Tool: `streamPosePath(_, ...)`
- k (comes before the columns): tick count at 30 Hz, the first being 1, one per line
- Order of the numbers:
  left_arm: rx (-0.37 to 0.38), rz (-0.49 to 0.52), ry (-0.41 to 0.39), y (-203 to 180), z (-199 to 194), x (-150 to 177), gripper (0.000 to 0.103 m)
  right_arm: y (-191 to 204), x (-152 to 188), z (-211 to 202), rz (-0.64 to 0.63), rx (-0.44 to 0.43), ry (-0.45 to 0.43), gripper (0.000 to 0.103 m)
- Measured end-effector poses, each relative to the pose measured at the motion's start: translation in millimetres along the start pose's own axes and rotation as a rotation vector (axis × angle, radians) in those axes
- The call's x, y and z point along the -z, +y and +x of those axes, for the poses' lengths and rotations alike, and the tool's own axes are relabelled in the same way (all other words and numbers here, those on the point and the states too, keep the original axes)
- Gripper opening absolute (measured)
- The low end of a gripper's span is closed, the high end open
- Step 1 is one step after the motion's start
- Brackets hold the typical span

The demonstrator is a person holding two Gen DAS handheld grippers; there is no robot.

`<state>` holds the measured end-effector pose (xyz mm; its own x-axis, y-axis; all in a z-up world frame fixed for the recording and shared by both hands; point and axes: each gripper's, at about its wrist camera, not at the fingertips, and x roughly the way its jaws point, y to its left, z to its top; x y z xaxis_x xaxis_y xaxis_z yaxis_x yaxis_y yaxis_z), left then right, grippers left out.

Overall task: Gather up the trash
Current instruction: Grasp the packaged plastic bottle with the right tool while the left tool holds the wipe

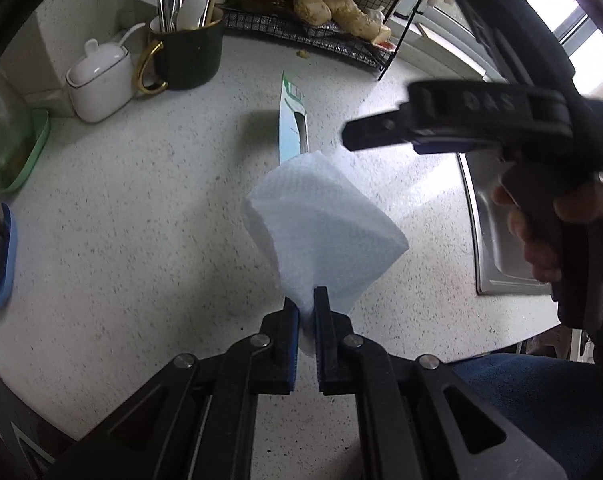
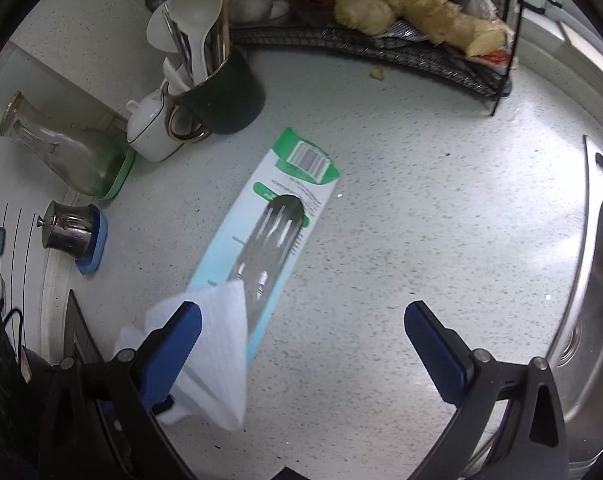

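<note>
The left gripper (image 1: 307, 312) has its jaws clamped together on a pinched corner of a white embossed paper towel (image 1: 325, 224), which fans out ahead of the fingertips and hangs clear of the speckled pale stone countertop (image 1: 121, 240). So one piece of trash is already in hand, judging from how it lies now. The right gripper (image 2: 301, 336) stands with its blue-padded jaws wide apart and nothing between them; the same towel shows just beside and partly behind its left finger, not inside the gap. Ahead of that open gripper, lying flat on the counter, is a long white and green cardboard blister pack with a clear plastic bubble and a barcode (image 2: 277, 224); it looks empty, and it reads as the next item to gather. It lies untouched, its near end tucked behind the hanging towel. Beyond it a small yellowish crumb (image 2: 376, 74) sits near the foot of the black wire rack (image 2: 421, 60), possibly also waste. No bin or bag is visible, so where the towel will go cannot be told; most of the collecting appears still ahead.
</note>
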<state>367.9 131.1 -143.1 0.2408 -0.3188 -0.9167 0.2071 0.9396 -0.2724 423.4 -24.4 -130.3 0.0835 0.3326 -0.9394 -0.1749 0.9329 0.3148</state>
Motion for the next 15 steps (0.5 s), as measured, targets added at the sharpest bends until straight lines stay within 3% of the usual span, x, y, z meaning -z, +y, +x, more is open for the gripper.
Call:
streamPosePath(6,0.038,0.008,-0.002,-0.1,1.7,10.2,0.006,16.9,-4.9,33.7,0.023,-0.03,0.074,0.102)
streamPosePath(11,0.043,0.046,0.009,-4.4,7.3,12.9,0.006,31.0,-4.1,53.9,0.028,-0.005,0.116,0.101)
streamPosePath(15,0.072,0.069,0.01,-7.6,9.4,13.6,0.006,39.9,-1.9,67.0,0.016,0.018,0.154,0.073)
